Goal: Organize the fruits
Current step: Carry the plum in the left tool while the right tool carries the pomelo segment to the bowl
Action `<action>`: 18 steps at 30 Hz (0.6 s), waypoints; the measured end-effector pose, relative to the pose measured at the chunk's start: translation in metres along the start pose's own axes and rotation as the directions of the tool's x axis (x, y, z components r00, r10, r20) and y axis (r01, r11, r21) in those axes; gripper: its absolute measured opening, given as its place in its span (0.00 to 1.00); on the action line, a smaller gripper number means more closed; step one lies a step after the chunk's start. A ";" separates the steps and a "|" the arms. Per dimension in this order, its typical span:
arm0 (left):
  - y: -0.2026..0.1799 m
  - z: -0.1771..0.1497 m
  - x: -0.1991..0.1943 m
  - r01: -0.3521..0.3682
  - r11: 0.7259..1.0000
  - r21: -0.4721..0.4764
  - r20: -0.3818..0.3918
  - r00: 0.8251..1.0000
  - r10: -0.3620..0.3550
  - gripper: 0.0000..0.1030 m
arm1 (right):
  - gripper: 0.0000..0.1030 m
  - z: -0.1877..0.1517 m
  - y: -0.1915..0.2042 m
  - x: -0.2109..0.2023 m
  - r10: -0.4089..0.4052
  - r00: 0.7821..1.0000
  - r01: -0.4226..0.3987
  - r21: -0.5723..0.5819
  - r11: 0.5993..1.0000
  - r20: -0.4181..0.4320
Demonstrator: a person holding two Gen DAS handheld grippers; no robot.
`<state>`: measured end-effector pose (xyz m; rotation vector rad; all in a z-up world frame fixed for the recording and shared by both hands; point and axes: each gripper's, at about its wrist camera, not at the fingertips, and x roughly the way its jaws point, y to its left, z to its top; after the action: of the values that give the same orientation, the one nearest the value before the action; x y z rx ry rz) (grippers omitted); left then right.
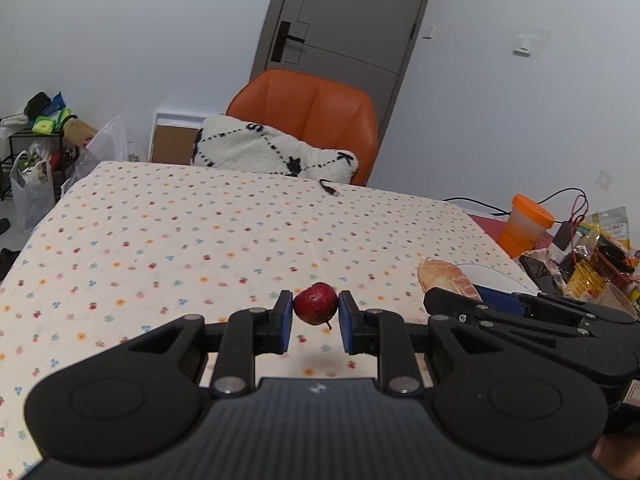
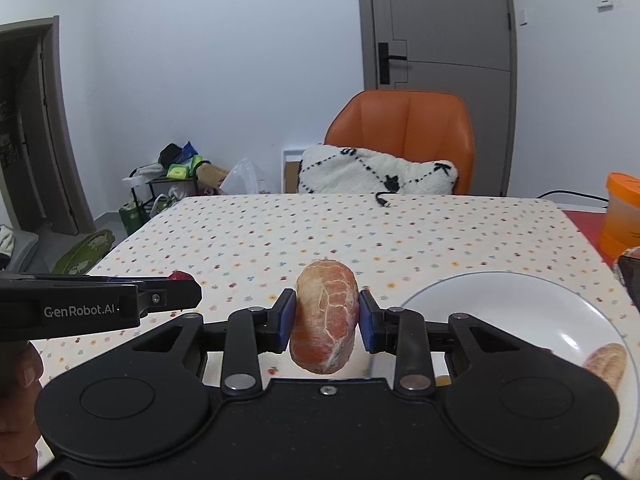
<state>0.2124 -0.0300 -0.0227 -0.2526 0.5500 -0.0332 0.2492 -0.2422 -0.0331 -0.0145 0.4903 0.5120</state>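
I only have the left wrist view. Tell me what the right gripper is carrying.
Observer: The right gripper is shut on a peeled orange segment.
Operator: Report what's on the white plate.
Observer: The white plate holds another segment near its right rim.
Operator: Confirm the plate's position from that gripper.
Observer: It lies to the gripper's right, on the dotted tablecloth.

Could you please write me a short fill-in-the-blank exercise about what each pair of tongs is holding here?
1. The left tongs grip a small ____ fruit.
2. The right tongs grip a peeled citrus segment; another lies on the white ____.
3. The chair behind the table is ____.

Missing words: red; plate; orange
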 end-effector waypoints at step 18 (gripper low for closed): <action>-0.053 -0.001 0.012 0.064 0.996 0.062 -0.002 0.998 -0.064 0.22 | 0.31 -0.008 -0.047 -0.029 -0.079 0.996 0.077 0.055 0.995 0.031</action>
<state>0.2243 -0.0822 -0.0166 -0.2095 0.5397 -0.1126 0.2463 -0.2980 -0.0326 0.0263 0.4688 0.4214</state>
